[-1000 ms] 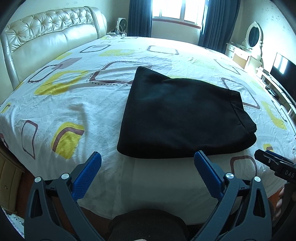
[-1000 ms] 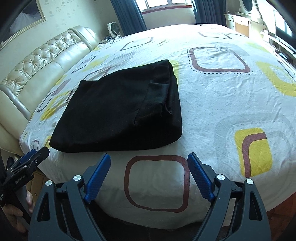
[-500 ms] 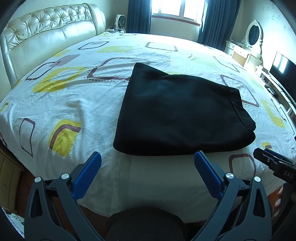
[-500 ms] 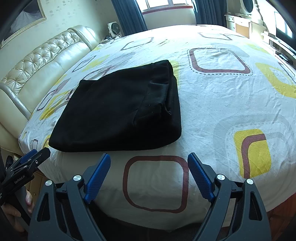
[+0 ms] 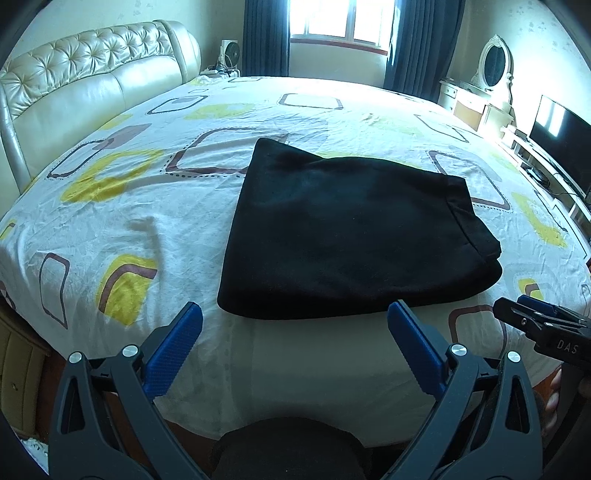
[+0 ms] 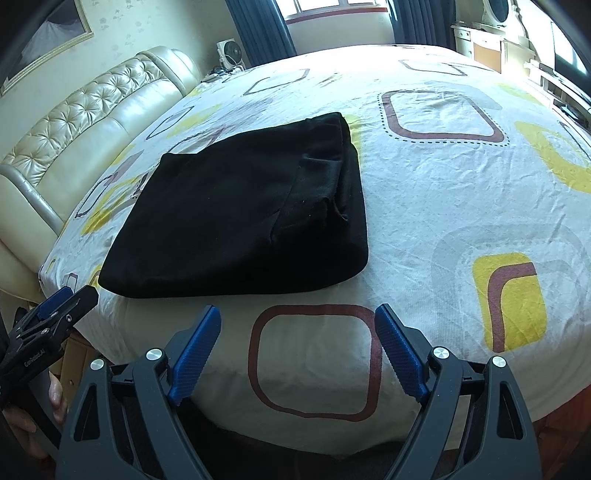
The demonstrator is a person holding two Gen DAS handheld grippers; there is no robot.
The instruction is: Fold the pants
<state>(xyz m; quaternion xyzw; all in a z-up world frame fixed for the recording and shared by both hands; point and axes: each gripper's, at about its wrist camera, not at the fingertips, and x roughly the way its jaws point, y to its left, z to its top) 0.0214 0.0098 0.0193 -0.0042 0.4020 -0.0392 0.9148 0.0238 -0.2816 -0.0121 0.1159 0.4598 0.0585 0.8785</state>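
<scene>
Most of both views is taken up by a wide bed (image 5: 122,229) covered with a white sheet (image 6: 436,206) printed with yellow and brown rounded squares, lightly wrinkled. A cream tufted headboard (image 5: 92,81) runs along its far left side. Behind the bed, dark blue curtains (image 5: 266,37) frame a bright window (image 5: 340,18), with a small fan (image 5: 231,55) in the corner beside the headboard. On the right side of the room stand a white dresser with an oval mirror (image 5: 495,66) and a dark television screen (image 5: 565,140).

The left gripper (image 5: 295,347) hangs over the near edge of the bed with its blue-padded fingers (image 5: 173,347) spread wide apart, holding nothing and touching nothing. The right gripper (image 6: 297,349) is likewise spread wide and empty, over the sheet's edge just beside a brown square outline. Each shows at the margin of the other's view, to the side of the pants.

The black pants (image 5: 347,236) lie folded into a flat, roughly square bundle on the sheet, near the front edge of the bed and just ahead of both grippers. The bundle's slightly longer side runs away from the grippers toward the far side of the bed. Its layered open edges and hem band (image 6: 332,173) face the right, while the smooth folded edge faces the grippers.
</scene>
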